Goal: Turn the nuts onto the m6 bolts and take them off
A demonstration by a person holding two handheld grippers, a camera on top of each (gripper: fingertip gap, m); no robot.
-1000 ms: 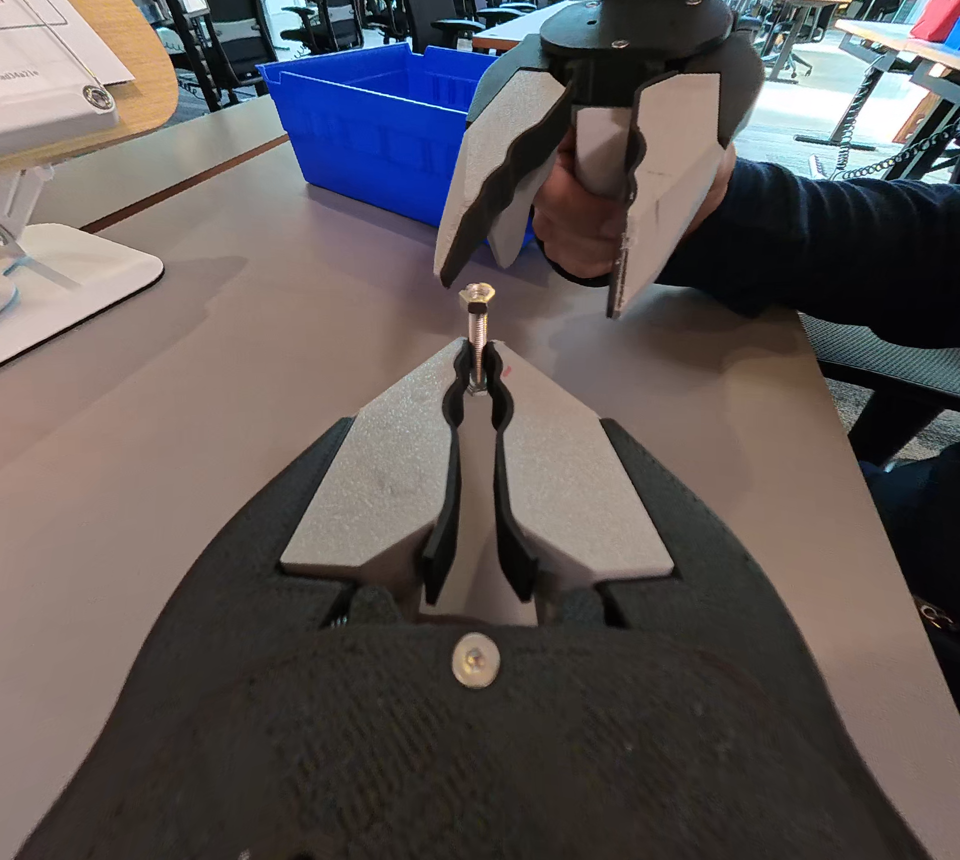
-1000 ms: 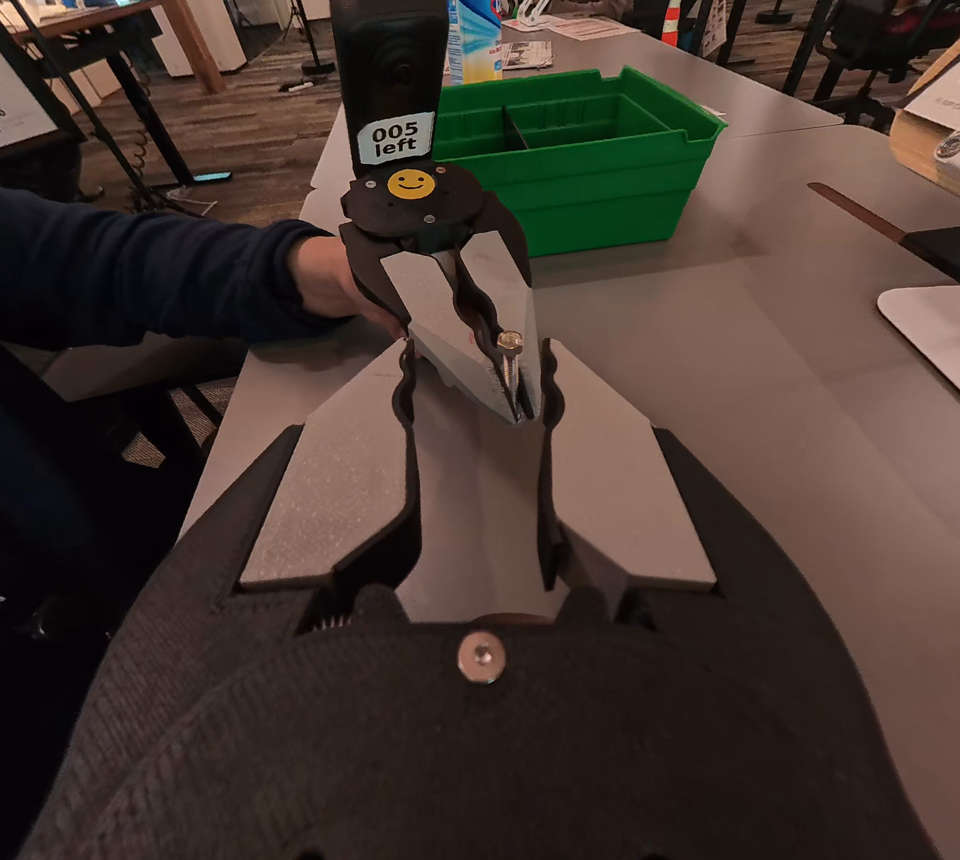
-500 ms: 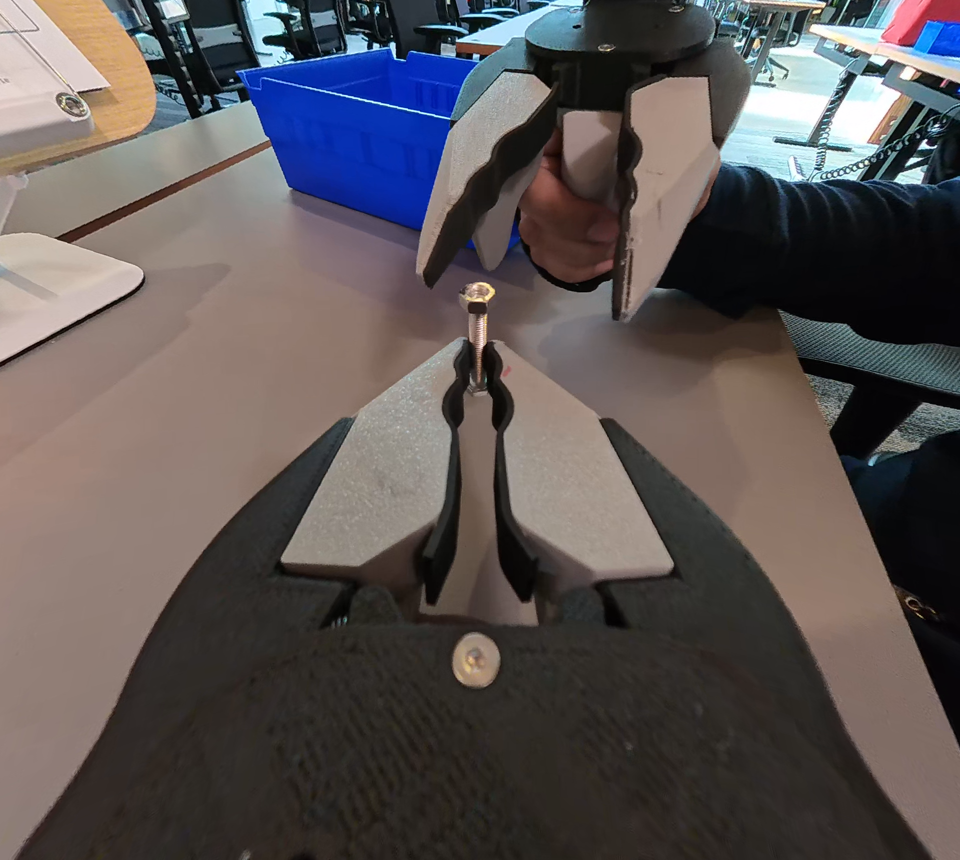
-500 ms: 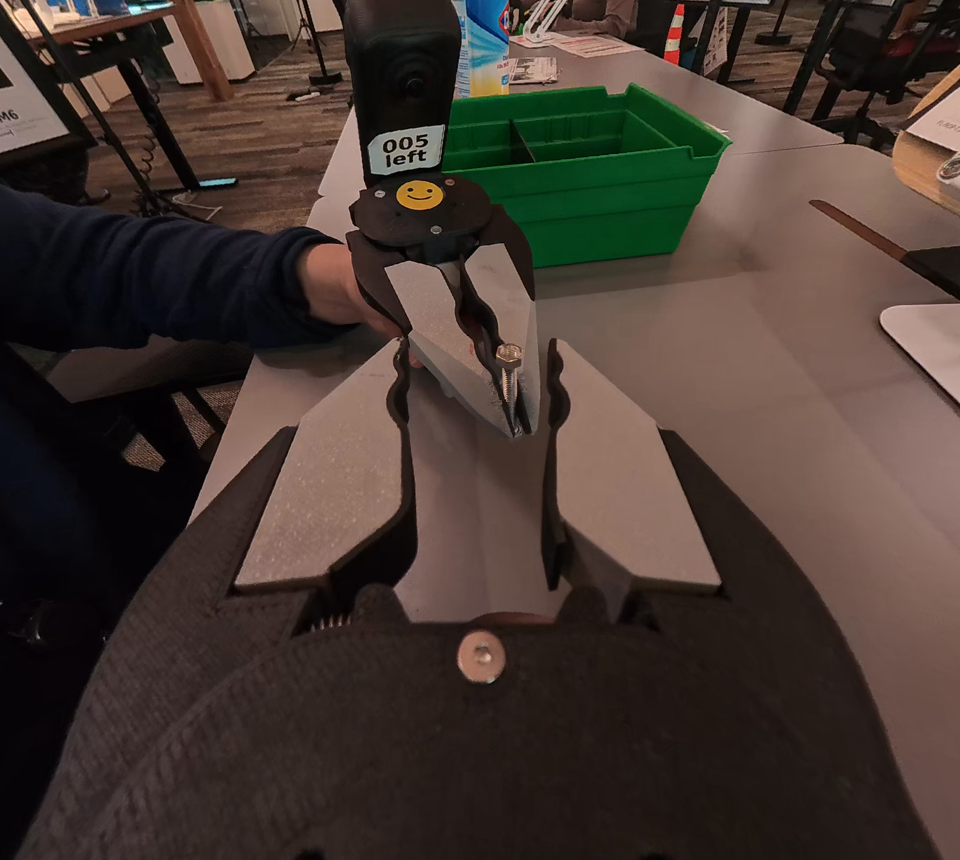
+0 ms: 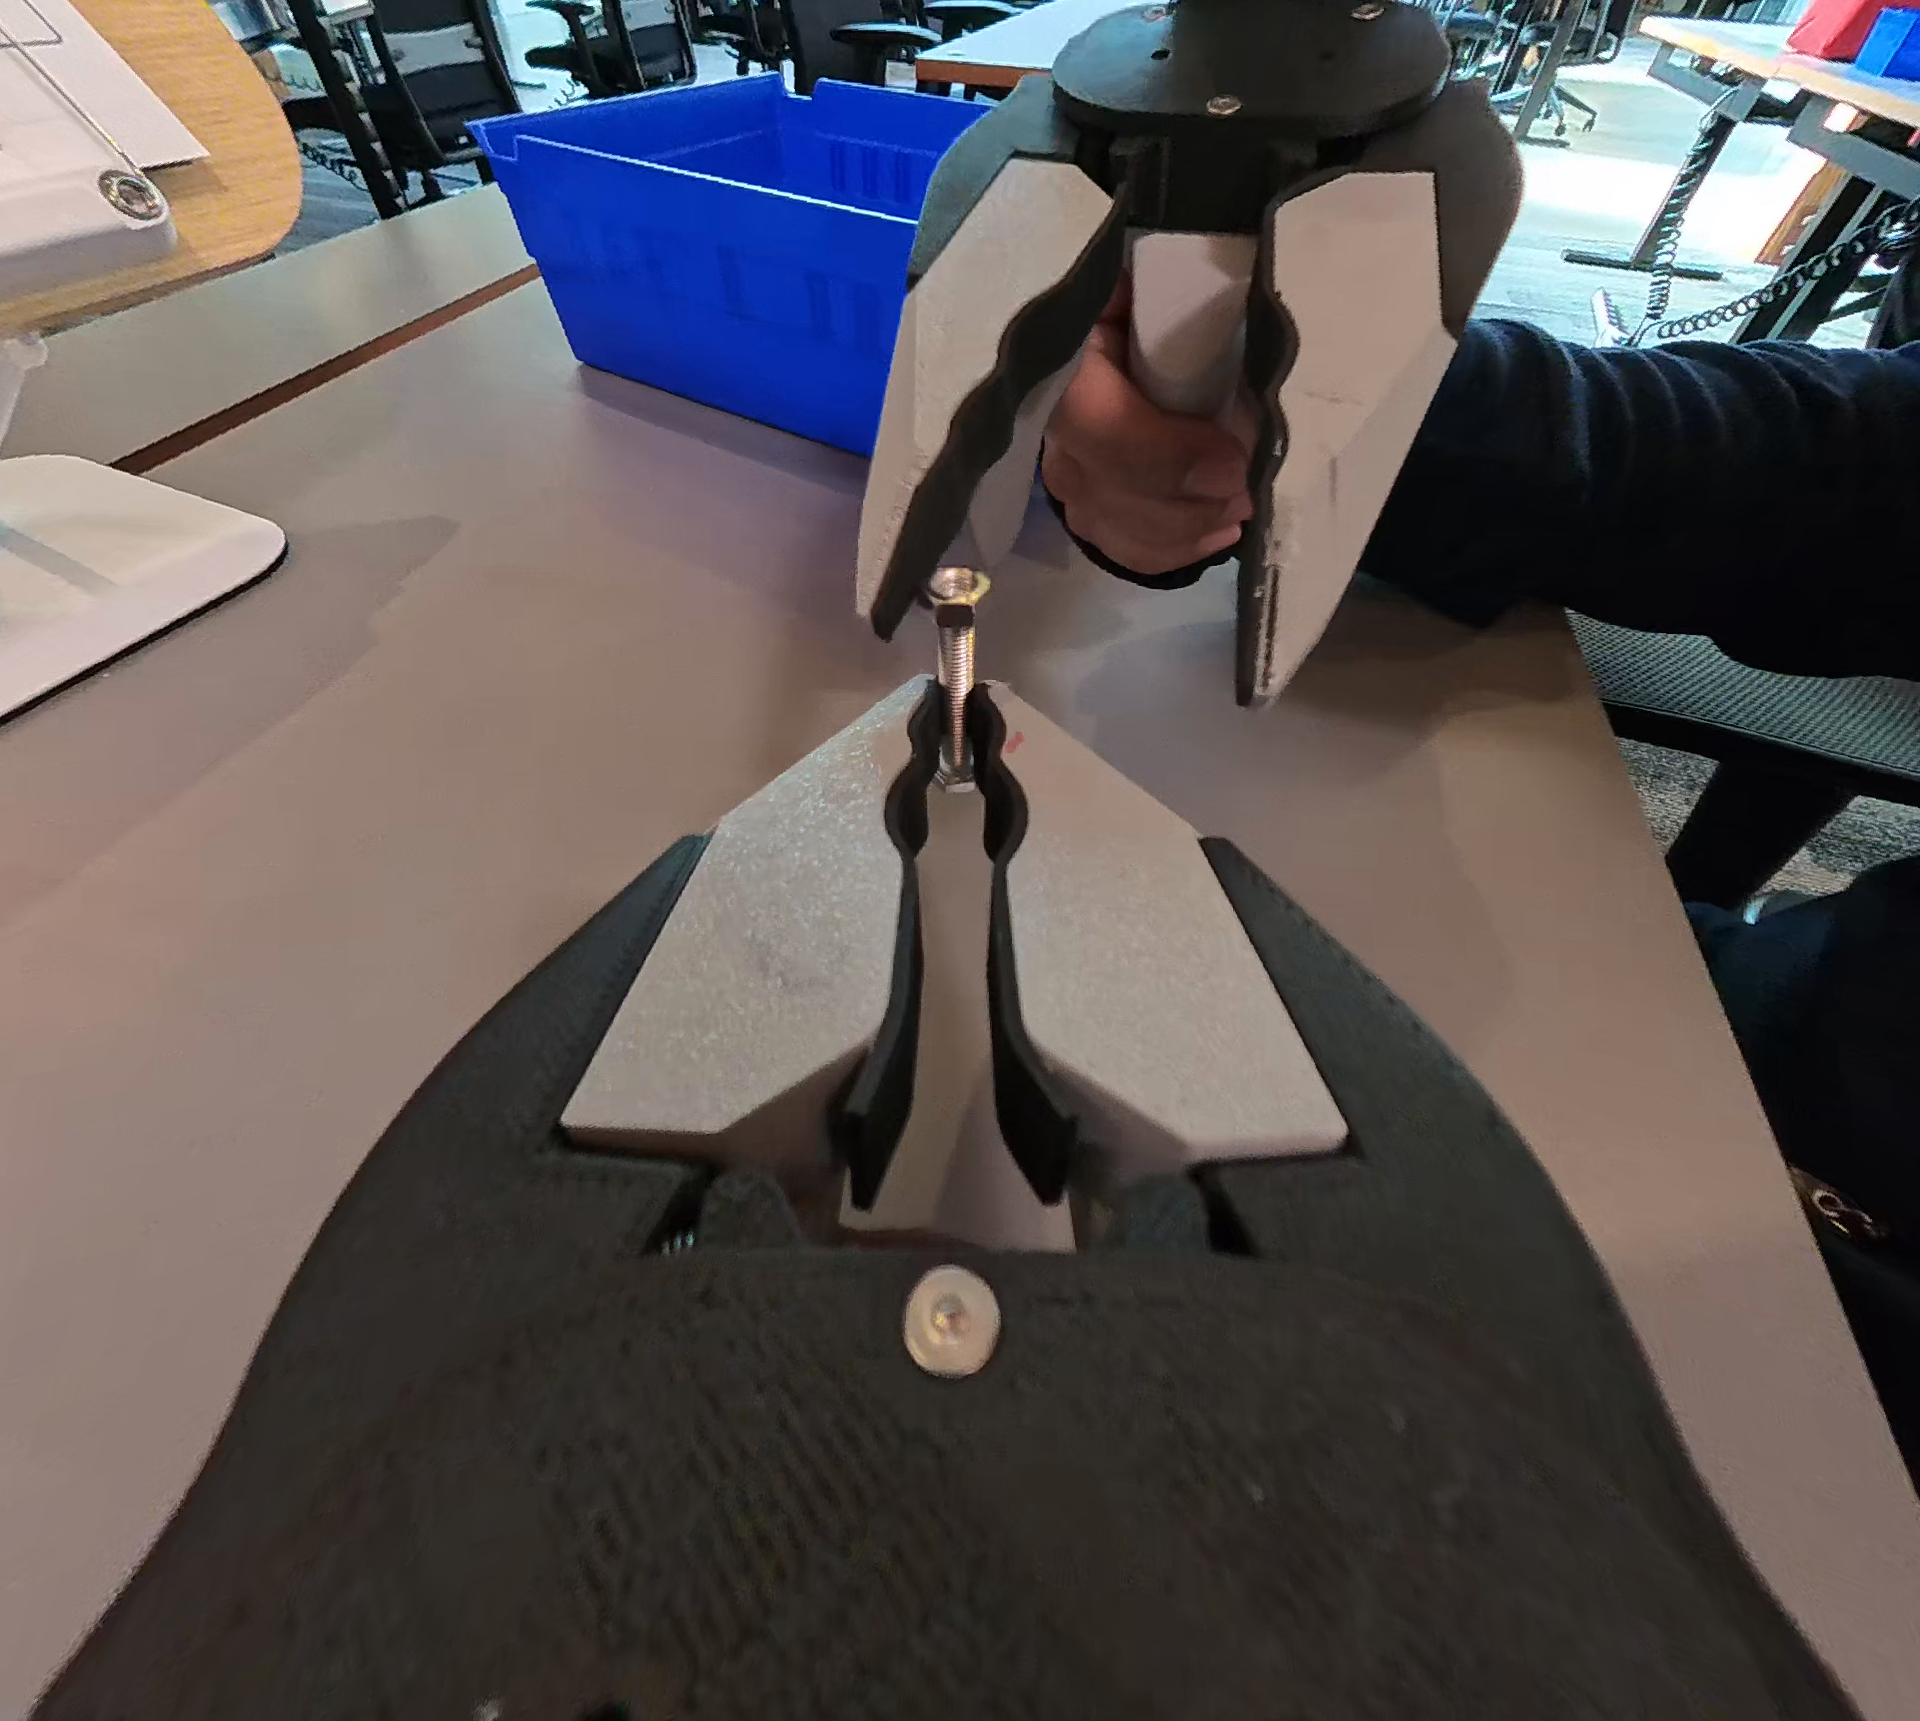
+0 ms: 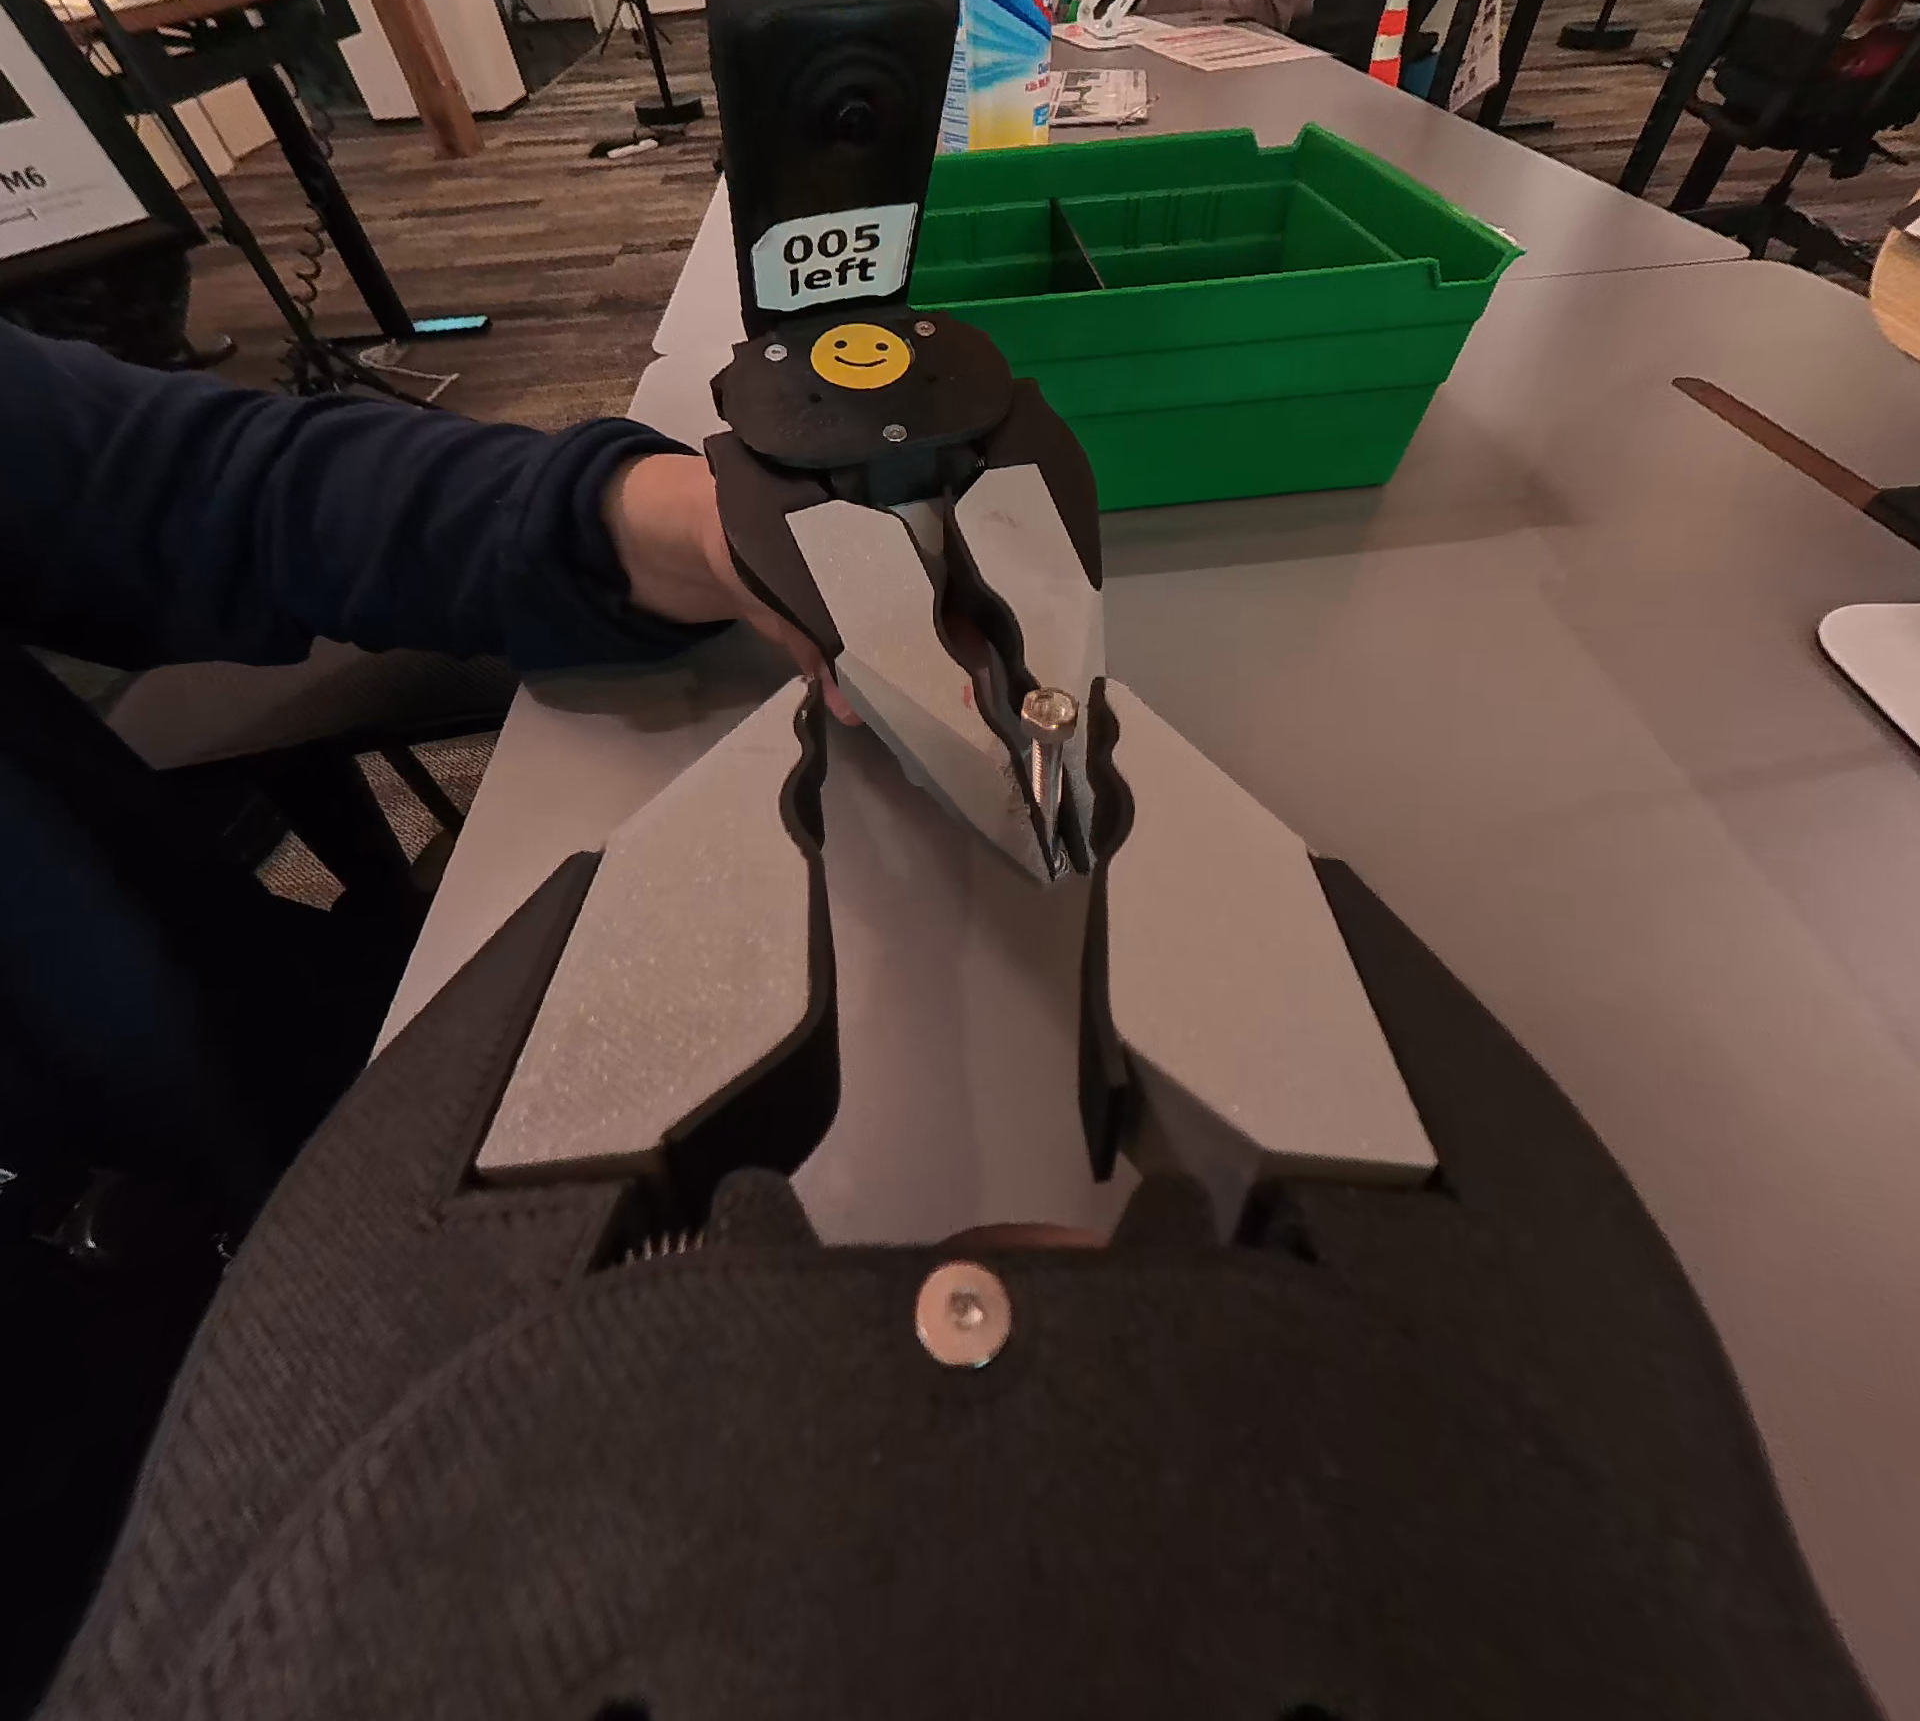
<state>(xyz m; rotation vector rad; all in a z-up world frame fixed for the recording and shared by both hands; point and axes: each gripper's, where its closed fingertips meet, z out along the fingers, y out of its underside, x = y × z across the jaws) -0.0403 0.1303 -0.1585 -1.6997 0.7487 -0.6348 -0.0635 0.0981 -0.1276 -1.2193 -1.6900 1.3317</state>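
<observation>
Grey worktop fills mid-frame, blue plastic bin behind. At centre, left hand-held gripper pinches the upright silver threaded bolt; right hand-held gripper, spread wide, has one fingertip at the bolt's top end.

The bolt stands between the left gripper and the right gripper, above the table.
</observation>
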